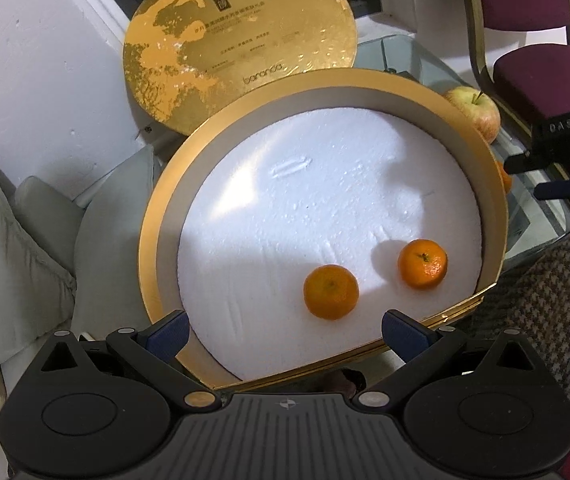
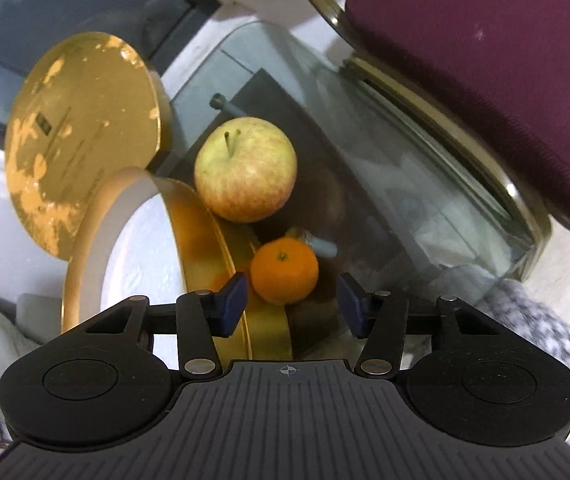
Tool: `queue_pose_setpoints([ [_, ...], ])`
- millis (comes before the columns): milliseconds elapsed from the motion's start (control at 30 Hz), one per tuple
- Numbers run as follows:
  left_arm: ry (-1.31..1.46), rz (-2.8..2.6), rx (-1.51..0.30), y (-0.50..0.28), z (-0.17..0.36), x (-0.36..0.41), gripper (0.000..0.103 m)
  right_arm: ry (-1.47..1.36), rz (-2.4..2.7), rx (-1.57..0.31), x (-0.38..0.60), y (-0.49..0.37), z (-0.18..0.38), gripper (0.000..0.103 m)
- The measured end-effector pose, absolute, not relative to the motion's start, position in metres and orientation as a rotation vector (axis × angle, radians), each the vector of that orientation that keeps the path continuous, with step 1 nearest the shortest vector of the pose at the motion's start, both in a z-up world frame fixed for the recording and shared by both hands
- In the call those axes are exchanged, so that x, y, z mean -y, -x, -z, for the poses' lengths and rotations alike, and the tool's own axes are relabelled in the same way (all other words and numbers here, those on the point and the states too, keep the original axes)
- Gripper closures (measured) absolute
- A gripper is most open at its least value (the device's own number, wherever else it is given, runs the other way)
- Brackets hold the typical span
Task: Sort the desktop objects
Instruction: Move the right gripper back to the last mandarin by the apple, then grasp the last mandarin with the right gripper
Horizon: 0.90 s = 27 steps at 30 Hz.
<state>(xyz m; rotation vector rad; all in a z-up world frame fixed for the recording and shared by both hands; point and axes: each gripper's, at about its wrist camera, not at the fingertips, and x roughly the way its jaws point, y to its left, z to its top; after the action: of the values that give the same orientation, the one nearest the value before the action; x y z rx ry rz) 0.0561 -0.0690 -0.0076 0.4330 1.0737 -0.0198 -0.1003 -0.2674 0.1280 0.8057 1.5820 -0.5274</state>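
Left tool (image 1: pixel 283 334) open over round gold box (image 1: pixel 157 216) holding two mandarins (image 1: pixel 331 291), right tool (image 2: pixel 291 304) open around third mandarin (image 2: pixel 284 271) on glass tabletop (image 2: pixel 385 184) beside apple (image 2: pixel 245 168), gold lid (image 1: pixel 241 40) reads "barando".

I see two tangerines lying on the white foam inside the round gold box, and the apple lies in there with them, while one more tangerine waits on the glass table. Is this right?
Not quite. The apple is not in the gold box; it sits outside on the glass table, against the box wall, as the right wrist view shows. The rest holds: two tangerines lie on the white foam, and one more tangerine waits on the glass.
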Motion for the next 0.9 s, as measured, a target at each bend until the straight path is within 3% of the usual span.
queue_pose_setpoints([
  [300, -0.438, 0.020, -1.089, -0.064, 0.013, 0.068, 0.001, -0.840, 0.555, -1.605, 0.263, 0.094, -0.103, 0.048],
  [567, -0.416, 0.012, -1.100, -0.062, 0.016, 0.062, 0.001, -0.859, 0.583, -1.592, 0.265, 0.097, -0.098, 0.057],
  [900, -0.356, 0.015, -1.087, -0.048, 0.012, 0.047, 0.001, -0.743, 0.576, -1.527, 0.259, 0.091, -0.149, 0.058],
])
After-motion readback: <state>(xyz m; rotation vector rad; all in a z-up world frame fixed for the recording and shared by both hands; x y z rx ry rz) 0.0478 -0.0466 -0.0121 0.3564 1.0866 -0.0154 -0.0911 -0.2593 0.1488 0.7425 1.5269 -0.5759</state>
